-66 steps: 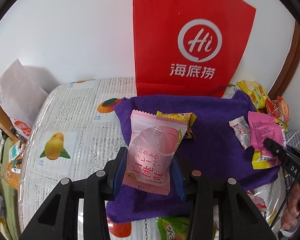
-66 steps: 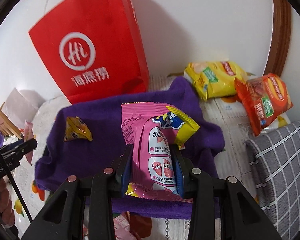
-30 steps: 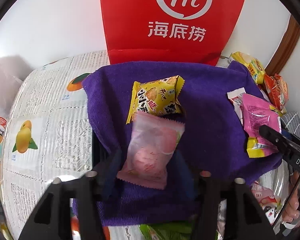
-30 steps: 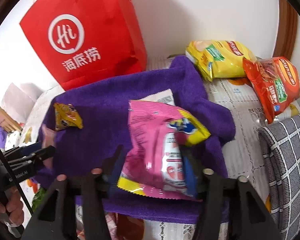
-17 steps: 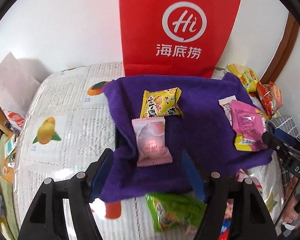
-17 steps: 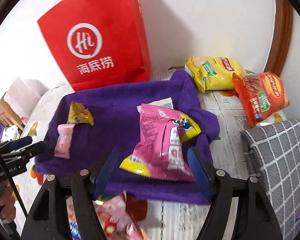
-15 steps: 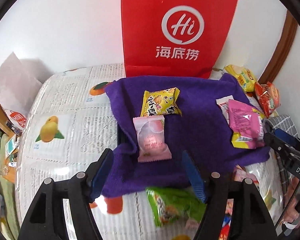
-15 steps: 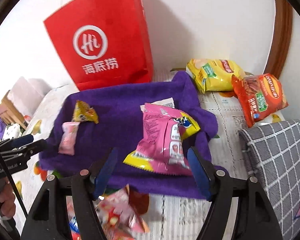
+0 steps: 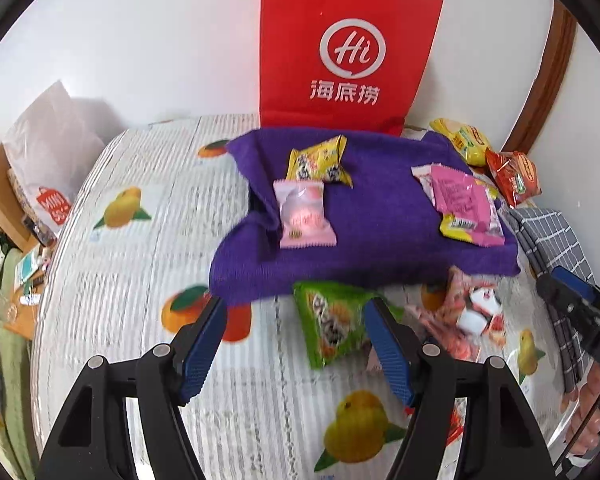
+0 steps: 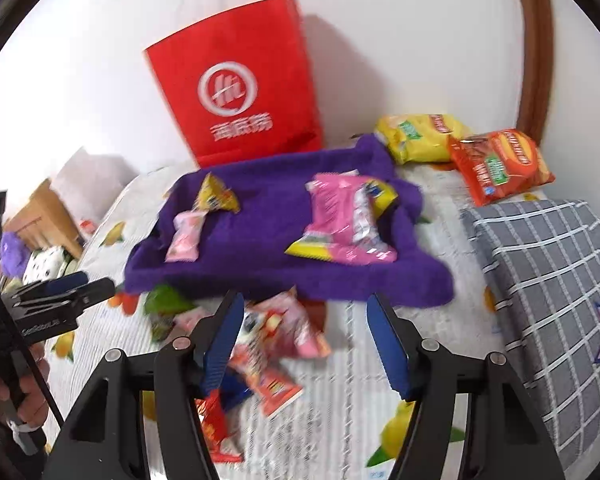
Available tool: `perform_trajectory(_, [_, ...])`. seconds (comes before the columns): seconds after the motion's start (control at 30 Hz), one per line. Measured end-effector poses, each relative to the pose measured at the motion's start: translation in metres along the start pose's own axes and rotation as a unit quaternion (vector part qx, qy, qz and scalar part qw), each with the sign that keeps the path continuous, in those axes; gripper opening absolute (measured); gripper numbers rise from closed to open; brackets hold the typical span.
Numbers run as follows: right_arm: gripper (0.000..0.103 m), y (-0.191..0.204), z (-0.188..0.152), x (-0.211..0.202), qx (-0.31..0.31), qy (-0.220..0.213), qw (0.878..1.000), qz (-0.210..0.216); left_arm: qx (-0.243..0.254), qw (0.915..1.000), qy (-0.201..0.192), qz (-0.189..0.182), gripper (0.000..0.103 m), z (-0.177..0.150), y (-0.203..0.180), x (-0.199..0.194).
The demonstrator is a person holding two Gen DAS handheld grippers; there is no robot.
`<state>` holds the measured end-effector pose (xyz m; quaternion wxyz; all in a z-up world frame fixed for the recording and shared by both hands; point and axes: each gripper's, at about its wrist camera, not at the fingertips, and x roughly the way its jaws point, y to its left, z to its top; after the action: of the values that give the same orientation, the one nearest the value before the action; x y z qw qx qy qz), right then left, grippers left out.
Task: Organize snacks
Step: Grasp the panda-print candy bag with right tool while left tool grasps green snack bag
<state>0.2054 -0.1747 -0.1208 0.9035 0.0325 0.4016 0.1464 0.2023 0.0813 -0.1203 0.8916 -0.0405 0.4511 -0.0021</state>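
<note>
A purple towel point(image 9: 380, 240) lies on the fruit-print tablecloth. On it rest a pale pink peach snack point(image 9: 304, 216), a yellow packet point(image 9: 318, 160) and a bright pink packet point(image 9: 466, 200). My left gripper point(image 9: 296, 312) is open and holds nothing; it hovers in front of the towel, over a green packet point(image 9: 332, 320). In the right wrist view my right gripper point(image 10: 305, 302) also stands back from the towel point(image 10: 268, 240). Its jaws are closing with nothing between them, above a heap of red and pink packets point(image 10: 268, 340). The bright pink packet point(image 10: 340, 224) lies free.
A red paper bag point(image 9: 348, 60) stands against the wall behind the towel. A yellow chip bag point(image 10: 420, 136) and an orange chip bag point(image 10: 500, 164) lie at the back right. A grey checked cushion point(image 10: 548, 280) fills the right side. Boxes and clutter sit off the left edge.
Both grippers let go of their packets on the towel and drew back and up. The pale pink snack and the bright pink packet now lie free.
</note>
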Motion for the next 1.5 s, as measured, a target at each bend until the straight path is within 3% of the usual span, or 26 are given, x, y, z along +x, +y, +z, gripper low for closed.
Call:
perform_trajectory(0.2, [0.071,0.022,-0.020,0.028,-0.047,0.011,0.999,-0.007,0.009,0.9998,0.014,-0.009,0.069,-0.018,0.002,0.011])
perform_trajectory(0.3, [0.071,0.023,-0.023,0.044,-0.043,0.017,0.999,-0.011,0.014,0.9996,0.019,-0.016,0.069,-0.023,0.003,0.018])
perform_trajectory(0.47, [0.075,0.020,-0.021,0.066,-0.024,0.029,0.999,0.019,0.018,0.9992,0.023,-0.026,0.069,-0.026,0.005,0.027])
perform_trajectory(0.57, [0.079,0.021,-0.020,0.076,-0.020,0.036,0.999,0.019,0.014,0.9992,0.022,-0.031,0.069,-0.027,0.007,0.030])
perform_trajectory(0.77, [0.077,0.028,-0.020,0.082,-0.037,0.047,0.998,0.007,0.015,0.9990,0.017,-0.038,0.069,-0.026,0.006,0.031])
perform_trajectory(0.93, [0.056,0.028,-0.023,0.072,-0.038,0.042,0.998,0.010,0.024,0.9994,0.007,-0.025,0.069,-0.026,-0.002,0.026])
perform_trajectory(1.3, [0.053,0.014,-0.028,0.017,-0.016,0.006,1.000,0.007,0.035,0.9991,-0.001,-0.024,0.069,-0.031,-0.020,0.013])
perform_trajectory(1.5, [0.053,0.002,-0.034,-0.003,-0.008,-0.004,1.000,-0.011,0.002,0.9986,0.012,-0.052,0.069,-0.032,-0.011,0.019])
